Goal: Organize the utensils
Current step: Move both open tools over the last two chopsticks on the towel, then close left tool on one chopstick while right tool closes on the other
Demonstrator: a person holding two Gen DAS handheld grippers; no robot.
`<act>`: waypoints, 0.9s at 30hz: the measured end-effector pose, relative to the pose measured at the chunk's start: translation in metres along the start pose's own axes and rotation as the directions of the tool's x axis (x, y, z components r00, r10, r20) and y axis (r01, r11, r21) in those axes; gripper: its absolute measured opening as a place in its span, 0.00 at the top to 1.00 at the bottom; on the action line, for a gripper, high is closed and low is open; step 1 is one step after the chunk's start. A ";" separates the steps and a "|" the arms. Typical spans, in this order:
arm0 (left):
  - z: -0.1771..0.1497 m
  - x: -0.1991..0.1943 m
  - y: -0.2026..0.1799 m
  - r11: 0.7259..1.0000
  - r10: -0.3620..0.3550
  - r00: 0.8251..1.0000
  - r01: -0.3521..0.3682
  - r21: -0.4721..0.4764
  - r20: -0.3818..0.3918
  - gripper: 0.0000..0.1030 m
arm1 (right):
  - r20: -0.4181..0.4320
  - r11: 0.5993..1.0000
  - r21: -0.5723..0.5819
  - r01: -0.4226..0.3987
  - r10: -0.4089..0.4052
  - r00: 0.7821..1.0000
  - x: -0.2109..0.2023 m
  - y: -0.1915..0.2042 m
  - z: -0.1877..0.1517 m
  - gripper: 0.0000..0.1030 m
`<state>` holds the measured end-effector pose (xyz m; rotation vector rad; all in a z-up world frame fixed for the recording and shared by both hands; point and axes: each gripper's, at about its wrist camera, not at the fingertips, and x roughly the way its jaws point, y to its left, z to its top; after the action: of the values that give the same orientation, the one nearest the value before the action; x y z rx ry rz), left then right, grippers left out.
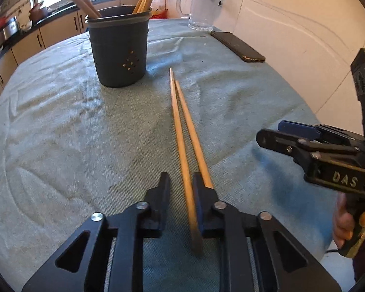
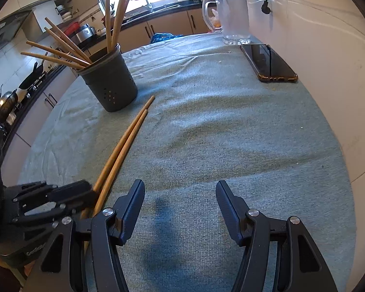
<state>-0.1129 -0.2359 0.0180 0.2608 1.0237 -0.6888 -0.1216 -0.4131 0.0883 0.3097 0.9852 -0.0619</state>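
Note:
Two wooden chopsticks [image 1: 180, 126] [image 2: 126, 143] lie side by side on the grey-green cloth [image 1: 60, 133], tips toward a dark grey holder [image 1: 119, 53] [image 2: 109, 82] that has several chopsticks standing in it. My left gripper [image 1: 181, 178] [image 2: 85, 196] is low over their thick ends, its jaws narrow. One chopstick runs between the fingers against the right pad, with a gap to the left pad. The other passes under the right finger. My right gripper [image 2: 180, 187] [image 1: 275, 131] stands open beside them over bare cloth, nothing between its fingers.
A dark phone [image 1: 238, 46] [image 2: 267, 63] lies at the far right by the white wall. A clear glass pitcher [image 1: 202, 7] [image 2: 233, 17] stands behind it. Kitchen counters and cabinets lie beyond the table's far and left edges.

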 end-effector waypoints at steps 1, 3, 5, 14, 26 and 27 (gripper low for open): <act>0.002 0.001 0.002 1.000 0.007 1.000 -0.007 -0.011 -0.004 0.93 | -0.002 1.000 -0.003 -0.002 0.002 1.000 0.001 0.001 0.000 0.37; 0.006 0.003 0.009 0.998 -0.001 1.000 0.001 -0.067 -0.009 0.94 | -0.010 1.000 -0.014 -0.006 0.006 1.000 0.004 0.005 -0.001 0.37; 0.007 0.002 0.020 0.991 -0.027 0.999 0.025 -0.134 -0.017 0.94 | -0.019 1.000 -0.027 -0.013 0.013 1.000 0.005 0.009 -0.003 0.37; -0.029 -0.027 0.055 0.955 -0.026 0.999 0.011 -0.297 -0.047 0.93 | -0.066 0.987 -0.141 -0.075 0.067 0.996 0.019 0.057 -0.010 0.37; -0.052 -0.040 0.059 0.930 -0.012 0.999 -0.002 -0.367 -0.035 0.93 | -0.068 0.958 -0.284 0.035 -0.056 0.996 0.030 0.099 -0.017 0.86; -0.054 -0.041 0.058 0.928 -0.010 0.999 -0.003 -0.372 -0.034 0.93 | -0.074 0.958 -0.284 0.034 -0.057 0.996 0.029 0.098 -0.018 0.88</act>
<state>-0.1272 -0.1475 0.0189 -0.0609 1.1664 -0.4806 -0.1018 -0.3117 0.0775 0.0263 1.0672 0.0501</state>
